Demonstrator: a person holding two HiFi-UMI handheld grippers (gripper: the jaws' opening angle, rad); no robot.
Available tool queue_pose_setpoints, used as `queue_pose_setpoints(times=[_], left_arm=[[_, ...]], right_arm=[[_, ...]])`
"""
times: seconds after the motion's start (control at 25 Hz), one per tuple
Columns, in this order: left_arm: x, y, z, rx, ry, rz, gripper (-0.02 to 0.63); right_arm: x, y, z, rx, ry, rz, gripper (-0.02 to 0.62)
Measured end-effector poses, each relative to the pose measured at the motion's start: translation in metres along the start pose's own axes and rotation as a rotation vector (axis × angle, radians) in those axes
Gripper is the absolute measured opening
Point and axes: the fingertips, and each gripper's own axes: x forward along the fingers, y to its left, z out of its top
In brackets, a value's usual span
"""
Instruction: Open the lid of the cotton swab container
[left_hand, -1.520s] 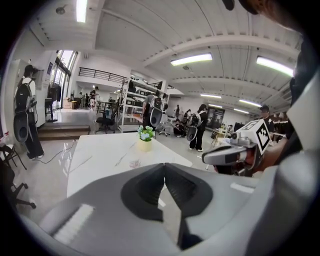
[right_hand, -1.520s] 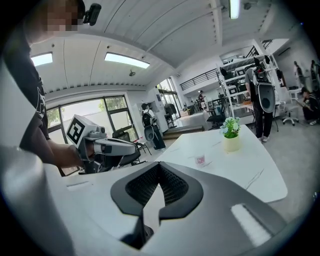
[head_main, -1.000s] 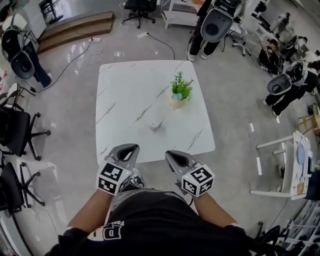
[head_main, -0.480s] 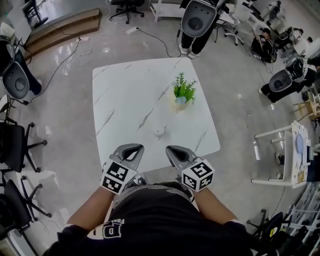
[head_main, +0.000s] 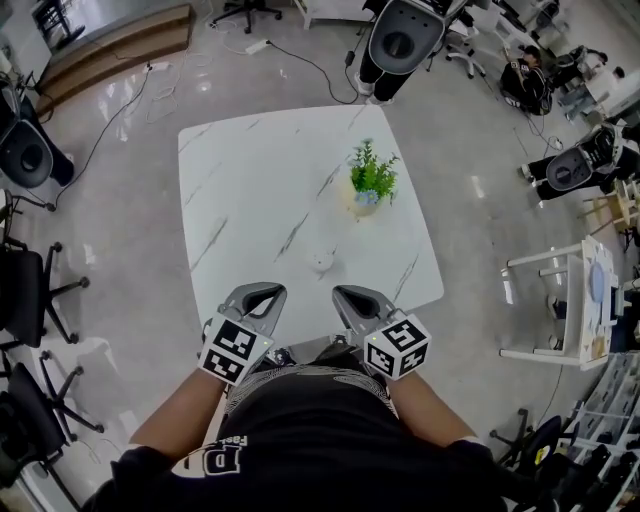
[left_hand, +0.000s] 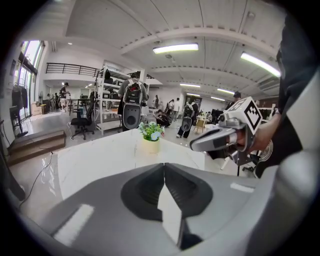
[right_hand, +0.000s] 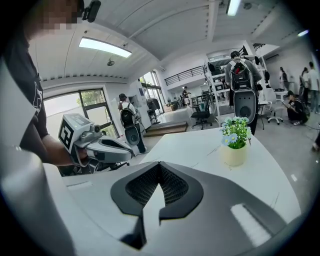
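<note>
"Head view first: where is the cotton swab container (head_main: 322, 262)?"

"On the white marbled desk (head_main: 250, 180), near its front edge. It is a small, pale, round thing, too small to show a label or how its lid stands. A potted plant (head_main: 371, 183) stands further back and to the right, well apart from it."

"And the two tools?"

"The left hand-held gripper (head_main: 264, 291) and the right hand-held gripper (head_main: 349, 294) hover side by side at the desk's near edge. The container lies just beyond them, a little nearer the right one, and neither touches it."

"Are they holding anything?"

"No. The left gripper view shows its jaws pressed together with nothing between them, and the right gripper view shows the same."

"Any writing?"

"Each marker cube (head_main: 233, 350) bears black-and-white square patterns, no words. The person's black shirt (head_main: 300, 440) has large white letters, folded and cut off, so I cannot read them."
</note>
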Motion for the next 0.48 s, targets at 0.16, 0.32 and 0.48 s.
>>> queue_pose_setpoints(times=[0.16,0.32,0.48], left_arm=[[0.007,0.003,0.003,0.003,0.008,0.028,0.060],[0.012,0.005,0.010,-0.013,0.001,0.079,0.060],[0.016,0.004,0.016,-0.023,-0.006,0.119,0.060]], right_arm=[[0.004,-0.006,0.005,-0.010,0.002,0.032,-0.006],[0.005,-0.017,0.012,-0.026,0.009,0.070,-0.006],[0.003,-0.028,0.023,-0.054,0.012,0.112,-0.006]])
